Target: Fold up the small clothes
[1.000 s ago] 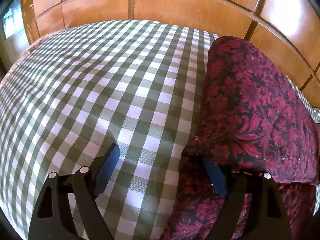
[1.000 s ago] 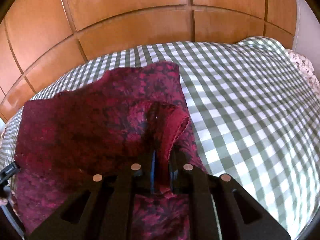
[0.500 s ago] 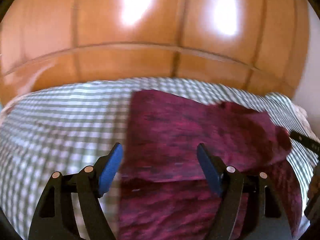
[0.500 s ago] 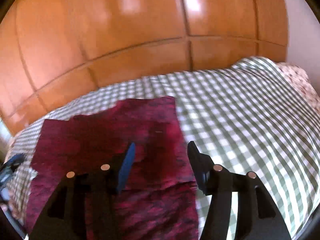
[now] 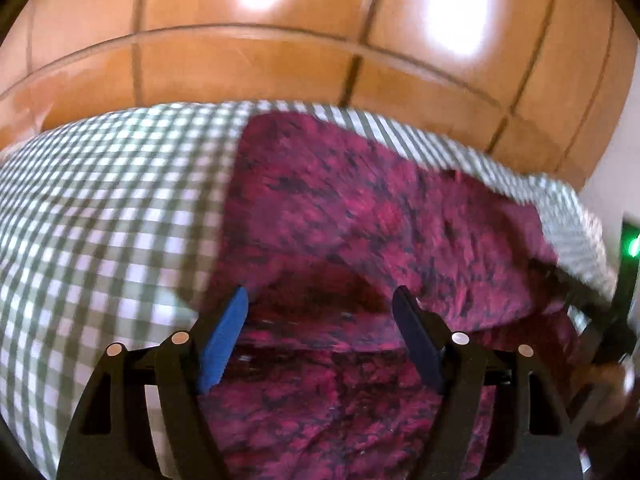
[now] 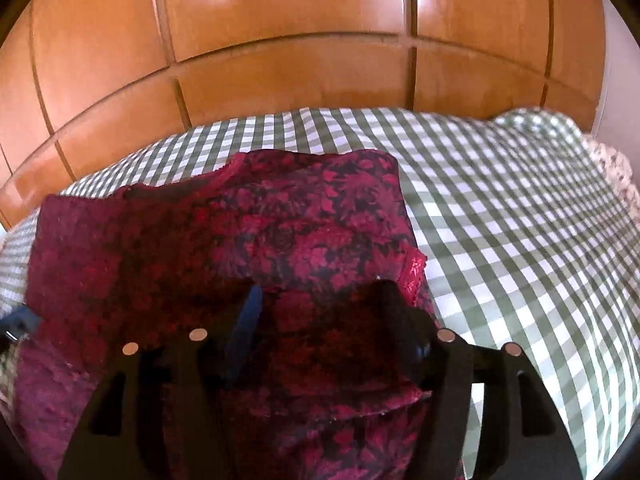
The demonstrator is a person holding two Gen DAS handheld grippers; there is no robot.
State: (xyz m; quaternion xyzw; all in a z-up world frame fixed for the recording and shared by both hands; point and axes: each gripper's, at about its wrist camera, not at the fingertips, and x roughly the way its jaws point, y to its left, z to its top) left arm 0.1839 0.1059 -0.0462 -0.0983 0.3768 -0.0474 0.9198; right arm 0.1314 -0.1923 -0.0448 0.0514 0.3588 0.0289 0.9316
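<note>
Both grippers, left (image 5: 320, 336) and right (image 6: 318, 330), hover released above the folded red garment (image 6: 248, 240); the right's jaws have just been opening, and a stray finger could drag the fold apart.

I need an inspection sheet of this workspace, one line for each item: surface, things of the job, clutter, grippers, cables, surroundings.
Surface: green-and-white checked cloth over a bed or table, with slight wrinkles.
Job's things: dark red floral garment, its far part folded over the near part, lying on the cloth.
Clutter: nothing seen on the cloth; a flowered fabric shows at its far right corner.
Grippers: left gripper open above the garment, nothing held; right gripper has just been opening, with nothing between its pads.
Cables: nothing seen.
Surroundings: orange-brown wooden panels behind; a green light at the left view's right edge.
</note>
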